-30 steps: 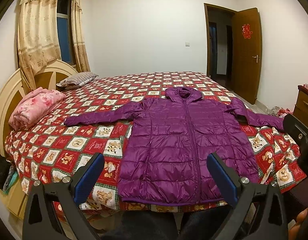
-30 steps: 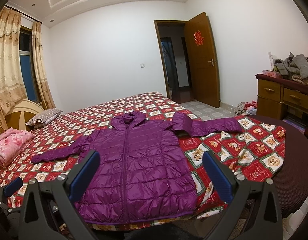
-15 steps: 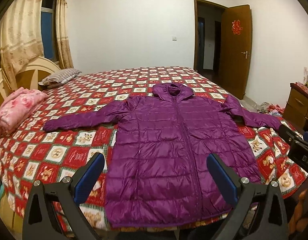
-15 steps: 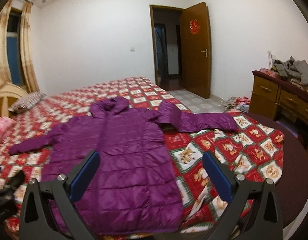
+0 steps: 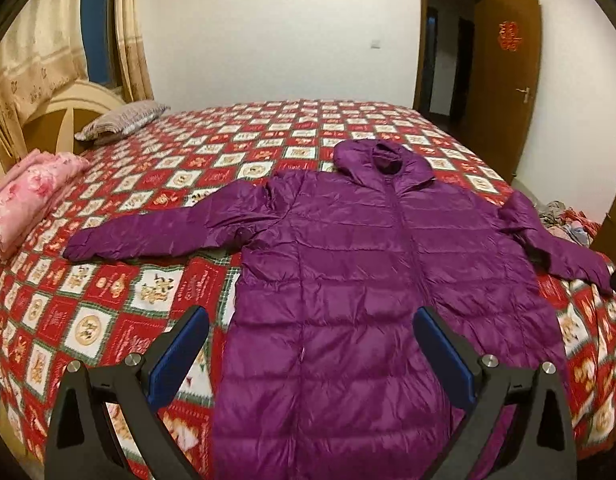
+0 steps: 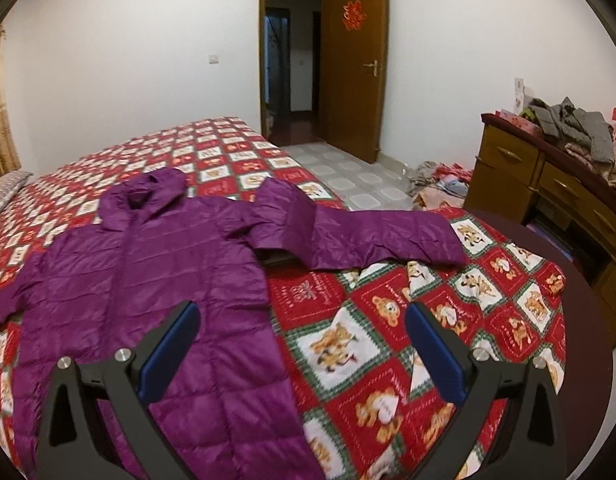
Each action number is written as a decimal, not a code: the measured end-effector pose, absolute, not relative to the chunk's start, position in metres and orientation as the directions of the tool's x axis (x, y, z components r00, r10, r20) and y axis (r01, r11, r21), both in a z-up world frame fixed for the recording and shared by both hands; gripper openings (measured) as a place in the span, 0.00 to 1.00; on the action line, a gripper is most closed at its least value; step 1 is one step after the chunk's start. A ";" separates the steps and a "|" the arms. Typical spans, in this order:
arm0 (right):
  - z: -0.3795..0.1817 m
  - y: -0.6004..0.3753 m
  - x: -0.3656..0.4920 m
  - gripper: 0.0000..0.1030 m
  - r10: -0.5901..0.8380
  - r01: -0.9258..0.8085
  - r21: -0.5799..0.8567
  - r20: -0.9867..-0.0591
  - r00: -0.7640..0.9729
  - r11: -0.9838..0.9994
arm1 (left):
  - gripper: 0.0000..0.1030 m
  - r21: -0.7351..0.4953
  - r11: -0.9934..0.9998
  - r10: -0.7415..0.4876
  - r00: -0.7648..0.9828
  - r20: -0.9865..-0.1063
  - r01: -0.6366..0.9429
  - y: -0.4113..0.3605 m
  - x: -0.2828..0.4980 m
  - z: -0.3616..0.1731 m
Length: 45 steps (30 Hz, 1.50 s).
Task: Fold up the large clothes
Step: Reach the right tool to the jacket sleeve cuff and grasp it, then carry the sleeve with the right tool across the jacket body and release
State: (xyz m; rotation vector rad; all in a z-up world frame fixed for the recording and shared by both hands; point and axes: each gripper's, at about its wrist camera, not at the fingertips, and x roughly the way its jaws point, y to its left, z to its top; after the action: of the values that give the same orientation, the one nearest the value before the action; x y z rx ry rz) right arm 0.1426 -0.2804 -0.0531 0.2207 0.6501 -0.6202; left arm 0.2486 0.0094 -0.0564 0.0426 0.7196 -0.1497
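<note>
Closer over bed [image 5: 119, 312] than a second ago. Purple jacket [image 5: 348, 280] flat on quilt, sleeves spread, larger in both views. Left gripper [image 5: 310, 344] released, empty, above hem. Right gripper [image 6: 301, 340] released, empty, above jacket's edge.

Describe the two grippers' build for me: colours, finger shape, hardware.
Both match: the left gripper and right gripper have black angular frames with triangular cutouts, flat blue pads inside each finger, and silver round bolt heads. No cables, markings or sleeves are visible.
</note>
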 end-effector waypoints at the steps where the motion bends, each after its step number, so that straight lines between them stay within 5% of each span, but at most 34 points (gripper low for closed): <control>1: -0.055 -0.285 0.149 1.00 -0.469 0.604 0.001 -0.630 0.619 0.797 | 0.99 -0.017 0.988 -0.124 0.739 -0.662 0.150 0.009 0.255 -0.057; 4: -0.059 -0.299 0.164 0.98 -0.470 0.600 -0.008 -0.629 0.619 0.800 | 0.99 -0.036 0.987 -0.141 0.730 -0.669 0.157 0.008 0.284 -0.060; 6: -0.062 -0.314 0.169 0.65 -0.441 0.588 0.032 -0.628 0.641 0.808 | 0.99 -0.034 0.988 -0.134 0.718 -0.683 0.152 0.008 0.308 -0.063; 8: -0.069 -0.346 0.168 0.56 -0.437 0.632 0.085 -0.652 0.620 0.770 | 0.99 -0.015 0.991 -0.106 0.714 -0.692 0.133 0.012 0.329 -0.067; 10: -0.079 -0.392 0.158 0.60 -0.438 0.707 0.171 -0.678 0.590 0.687 | 0.99 0.018 0.993 -0.070 0.718 -0.693 0.114 0.017 0.349 -0.072; 13: -0.100 -0.459 0.135 0.79 -0.466 0.814 0.265 -0.711 0.527 0.517 | 0.99 0.058 0.994 -0.020 0.705 -0.709 0.087 0.025 0.380 -0.093; 22: -0.158 -0.556 0.135 0.79 -0.369 0.892 0.351 -0.819 0.440 0.286 | 0.99 0.035 0.999 0.033 0.700 -0.714 -0.012 0.037 0.411 -0.156; 25: -0.155 -0.558 0.144 0.62 -0.425 0.901 0.303 -0.804 0.416 0.310 | 0.99 0.071 0.997 0.058 0.700 -0.712 -0.010 0.034 0.412 -0.169; 26: -0.156 -0.560 0.151 0.44 -0.415 0.902 0.281 -0.815 0.404 0.327 | 0.99 0.087 0.996 0.067 0.703 -0.708 -0.008 0.034 0.410 -0.173; 29: -0.159 -0.563 0.153 0.20 -0.431 0.903 0.234 -0.816 0.384 0.361 | 0.99 0.119 0.993 0.076 0.703 -0.707 0.012 0.029 0.408 -0.181; 34: -0.147 -0.568 0.143 0.12 -0.443 0.874 0.262 -0.780 0.442 0.409 | 0.99 0.104 0.993 0.044 0.674 -0.737 0.049 0.027 0.414 -0.189; 39: -0.093 -0.573 0.117 0.11 -0.577 0.885 0.249 -0.683 0.448 0.392 | 0.99 -0.056 0.998 -0.065 0.630 -0.774 0.034 0.047 0.420 -0.194; 45: -0.029 -0.546 0.132 0.11 -0.594 0.818 0.230 -0.588 0.549 0.528 | 0.99 -0.023 0.999 -0.037 0.642 -0.766 0.030 0.041 0.416 -0.194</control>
State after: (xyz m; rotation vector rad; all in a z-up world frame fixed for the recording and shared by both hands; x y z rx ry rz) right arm 0.1321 -0.5464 -0.0288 0.5227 0.4760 -0.8822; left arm 0.4159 0.0407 -0.1941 -0.0085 0.8734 -0.0386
